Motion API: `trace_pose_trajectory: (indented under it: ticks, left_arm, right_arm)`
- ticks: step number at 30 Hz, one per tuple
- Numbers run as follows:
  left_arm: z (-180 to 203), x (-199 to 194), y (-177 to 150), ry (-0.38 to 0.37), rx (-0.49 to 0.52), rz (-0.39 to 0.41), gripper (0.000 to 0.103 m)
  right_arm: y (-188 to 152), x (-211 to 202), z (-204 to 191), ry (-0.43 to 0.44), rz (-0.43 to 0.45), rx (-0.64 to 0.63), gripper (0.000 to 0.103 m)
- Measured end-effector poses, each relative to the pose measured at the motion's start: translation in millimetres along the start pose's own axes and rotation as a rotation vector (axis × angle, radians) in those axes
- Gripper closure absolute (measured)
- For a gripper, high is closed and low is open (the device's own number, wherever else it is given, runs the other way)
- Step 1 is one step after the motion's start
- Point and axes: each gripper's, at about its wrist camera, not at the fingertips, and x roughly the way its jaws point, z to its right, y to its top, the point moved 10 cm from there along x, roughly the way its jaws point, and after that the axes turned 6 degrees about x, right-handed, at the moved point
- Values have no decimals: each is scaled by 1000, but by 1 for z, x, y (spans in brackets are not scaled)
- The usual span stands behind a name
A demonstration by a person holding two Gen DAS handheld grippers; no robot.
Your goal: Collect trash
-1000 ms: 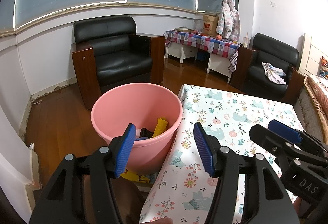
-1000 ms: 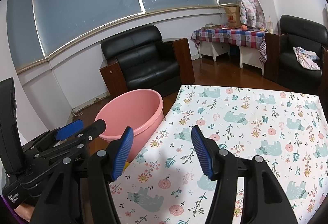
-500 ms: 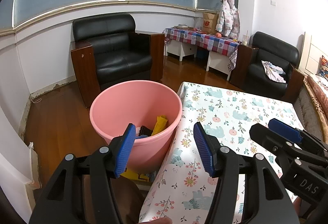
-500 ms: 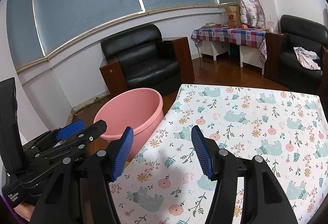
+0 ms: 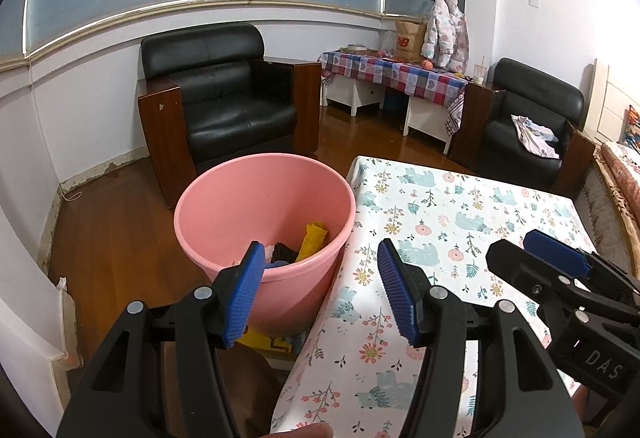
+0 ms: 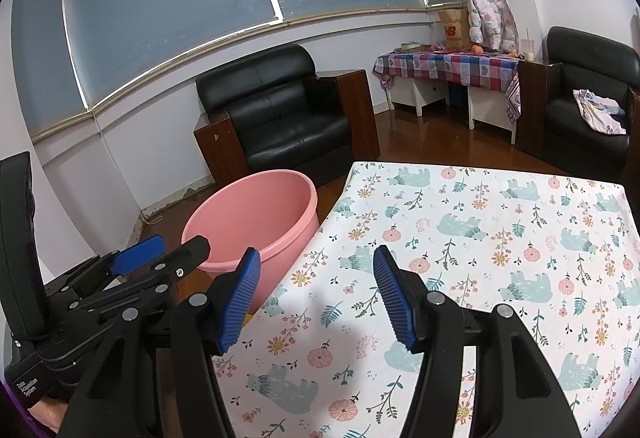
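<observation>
Trash: yellow scrap (image 5: 313, 241) & dark bits (image 5: 282, 252) seen inside pink bucket, low on side nearest table.
Bucket (image 5: 224, 205): set on wood floor, touching table's edge; armchair (image 5: 224, 93) behind it.
Table (image 5: 448, 213): covered w/ floral bear-print cloth, right of bucket.
Left gripper (image 5: 320, 292): held over bucket/table gap, fingers spread wide, nothing pinched.
Right gripper (image 6: 316, 292): held over table, right of bucket, fingers spread wide, nothing held.
</observation>
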Motion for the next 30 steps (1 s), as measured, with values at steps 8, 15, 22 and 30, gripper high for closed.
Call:
trace_pose_trajectory:
  ticks: [8, 15, 22, 30]
  left_arm:
    - [0, 3, -3, -3, 12, -3, 44]
    - [1, 4, -6, -9, 12, -10, 44]
    - [-2, 7, -7, 8, 3, -7, 44]
    - [-1, 8, -9, 9, 11, -26, 44]
  right_arm:
    - [1, 0, 0, 0, -1, 1, 45]
    - [2, 0, 0, 0, -3, 1, 45]
    - [2, -3, 1, -1, -5, 2, 45]
    - [-8, -1, 5, -1, -15, 10, 45]
